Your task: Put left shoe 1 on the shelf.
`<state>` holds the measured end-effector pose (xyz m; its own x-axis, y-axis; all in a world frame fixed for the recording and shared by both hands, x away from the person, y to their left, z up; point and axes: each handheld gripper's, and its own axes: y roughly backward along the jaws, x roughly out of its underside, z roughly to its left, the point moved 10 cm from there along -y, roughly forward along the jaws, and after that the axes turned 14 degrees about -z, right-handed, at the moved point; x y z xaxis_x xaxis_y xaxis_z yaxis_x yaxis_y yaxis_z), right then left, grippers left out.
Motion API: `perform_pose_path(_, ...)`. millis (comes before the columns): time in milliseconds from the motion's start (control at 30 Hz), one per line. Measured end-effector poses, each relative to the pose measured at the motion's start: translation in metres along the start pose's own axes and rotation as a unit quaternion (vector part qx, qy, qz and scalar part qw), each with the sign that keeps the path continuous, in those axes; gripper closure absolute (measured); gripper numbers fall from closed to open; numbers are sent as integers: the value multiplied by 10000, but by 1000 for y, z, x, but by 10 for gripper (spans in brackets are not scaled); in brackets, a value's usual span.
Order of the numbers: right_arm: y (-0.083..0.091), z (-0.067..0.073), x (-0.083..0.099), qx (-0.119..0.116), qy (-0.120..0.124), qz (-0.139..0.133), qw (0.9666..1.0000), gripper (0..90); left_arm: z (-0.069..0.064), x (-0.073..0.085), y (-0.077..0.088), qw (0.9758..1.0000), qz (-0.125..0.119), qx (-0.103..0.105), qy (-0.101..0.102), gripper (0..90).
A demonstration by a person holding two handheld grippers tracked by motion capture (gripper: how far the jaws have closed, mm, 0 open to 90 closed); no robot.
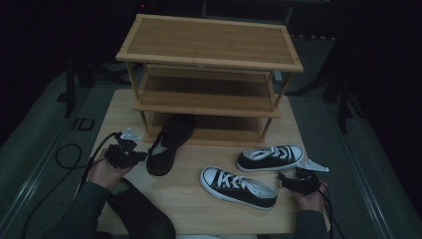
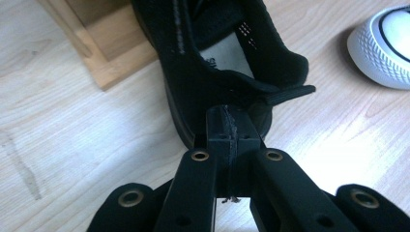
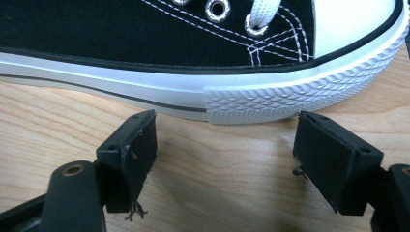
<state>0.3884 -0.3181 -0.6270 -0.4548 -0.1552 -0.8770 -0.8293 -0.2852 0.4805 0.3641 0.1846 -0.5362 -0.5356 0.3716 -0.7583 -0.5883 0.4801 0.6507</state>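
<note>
A black slip-on shoe lies on the wooden table with its toe pushed under the bottom shelf of the rack. My left gripper is at its heel, jaws pressed together; I see nothing between the pads. Two black-and-white lace-up sneakers lie to the right: a far one and a near one. My right gripper stands open just short of the far sneaker's white rubber toe, not touching it.
A three-tier bamboo shoe rack stands at the table's far side, its corner post close to the black shoe. A second dark shoe lies at the front left by my left forearm. The near sneaker's white toe is right of the black shoe.
</note>
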Motion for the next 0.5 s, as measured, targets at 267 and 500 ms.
perform_pose_path(267,0,0,0,0,-1,1,10000,234,-7,2,-4,9998,170,44,-92,899)
perform_pose_path(500,0,0,0,0,-1,1,10000,234,-22,-2,-13,9993,210,214,-224,899)
